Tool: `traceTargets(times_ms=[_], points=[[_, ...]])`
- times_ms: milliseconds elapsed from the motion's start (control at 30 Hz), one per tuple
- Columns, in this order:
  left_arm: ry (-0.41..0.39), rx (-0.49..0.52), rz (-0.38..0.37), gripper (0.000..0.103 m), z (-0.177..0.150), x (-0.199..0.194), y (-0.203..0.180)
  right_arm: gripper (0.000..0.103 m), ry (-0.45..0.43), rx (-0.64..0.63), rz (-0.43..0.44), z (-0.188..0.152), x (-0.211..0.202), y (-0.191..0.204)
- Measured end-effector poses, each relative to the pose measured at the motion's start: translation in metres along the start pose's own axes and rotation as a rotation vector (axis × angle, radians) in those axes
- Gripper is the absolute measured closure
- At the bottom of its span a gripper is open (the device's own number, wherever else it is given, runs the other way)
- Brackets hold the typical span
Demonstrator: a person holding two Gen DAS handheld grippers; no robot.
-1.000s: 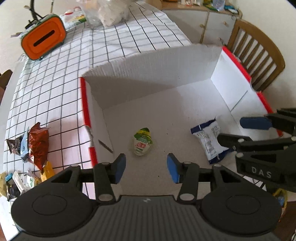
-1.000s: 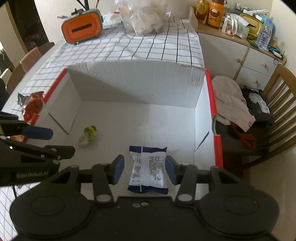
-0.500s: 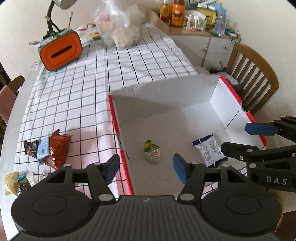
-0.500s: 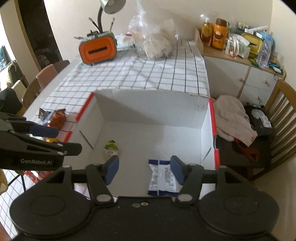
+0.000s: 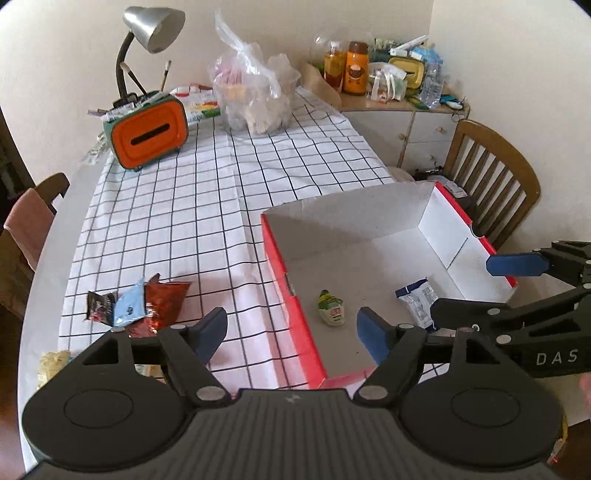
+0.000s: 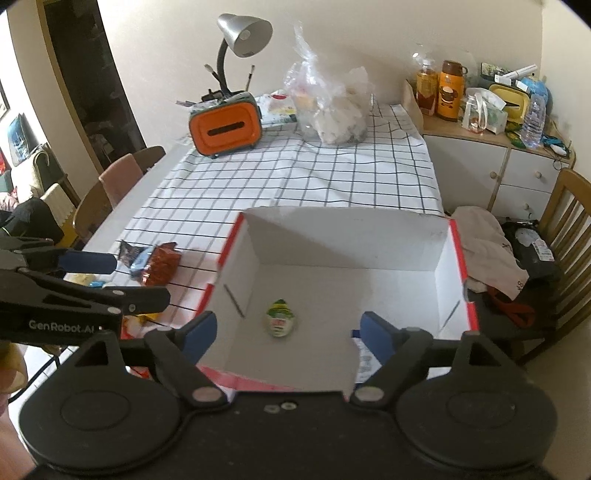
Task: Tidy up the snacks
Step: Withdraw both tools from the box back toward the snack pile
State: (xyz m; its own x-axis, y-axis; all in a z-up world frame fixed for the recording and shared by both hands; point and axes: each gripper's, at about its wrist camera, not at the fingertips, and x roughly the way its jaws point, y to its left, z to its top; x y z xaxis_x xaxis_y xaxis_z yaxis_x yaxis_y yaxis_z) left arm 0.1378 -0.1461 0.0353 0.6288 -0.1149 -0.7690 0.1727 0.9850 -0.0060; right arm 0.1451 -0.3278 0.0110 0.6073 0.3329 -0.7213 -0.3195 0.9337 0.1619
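Inside white-lined red cardboard box [image 5: 424,218], crinkly green packet [image 5: 331,313], blue-white pouch [image 5: 419,302], both grippers opening, empty.

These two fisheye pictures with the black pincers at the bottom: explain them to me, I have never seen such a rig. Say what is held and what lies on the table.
A person holds a hand-held two-finger gripper in each hand; no robot arm is involved. Each picture comes from a camera on one gripper, looking along its blue-padded fingers. The left gripper and the right gripper are both opening and hold nothing.

Below them, on a checked tablecloth, stands a red-edged white box. In it lie a small green snack packet and a blue-and-white packet. More snack packets wait beside the box. Farther back stand an orange tissue holder, a desk lamp and a clear plastic bag.
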Motion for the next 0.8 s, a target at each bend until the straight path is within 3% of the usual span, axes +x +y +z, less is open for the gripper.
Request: traceTargets(times_ms=[67, 333, 800], points=[[-0.012, 0.007, 0.000, 0.020, -0.006, -0.007, 0.007, 0.015, -0.005, 0.005, 0.008, -0.002, -0.002, 0.010], [-0.026, -0.013, 0.008, 0.019, -0.030, -0.023, 0.051, 0.002, -0.026, -0.004, 0.013, -0.013, -0.005, 0.057], [-0.019, -0.076, 0.086, 0.015, -0.061, -0.029, 0.172, 0.000, 0.008, -0.057, 0.080, -0.032, 0.032, 0.147]])
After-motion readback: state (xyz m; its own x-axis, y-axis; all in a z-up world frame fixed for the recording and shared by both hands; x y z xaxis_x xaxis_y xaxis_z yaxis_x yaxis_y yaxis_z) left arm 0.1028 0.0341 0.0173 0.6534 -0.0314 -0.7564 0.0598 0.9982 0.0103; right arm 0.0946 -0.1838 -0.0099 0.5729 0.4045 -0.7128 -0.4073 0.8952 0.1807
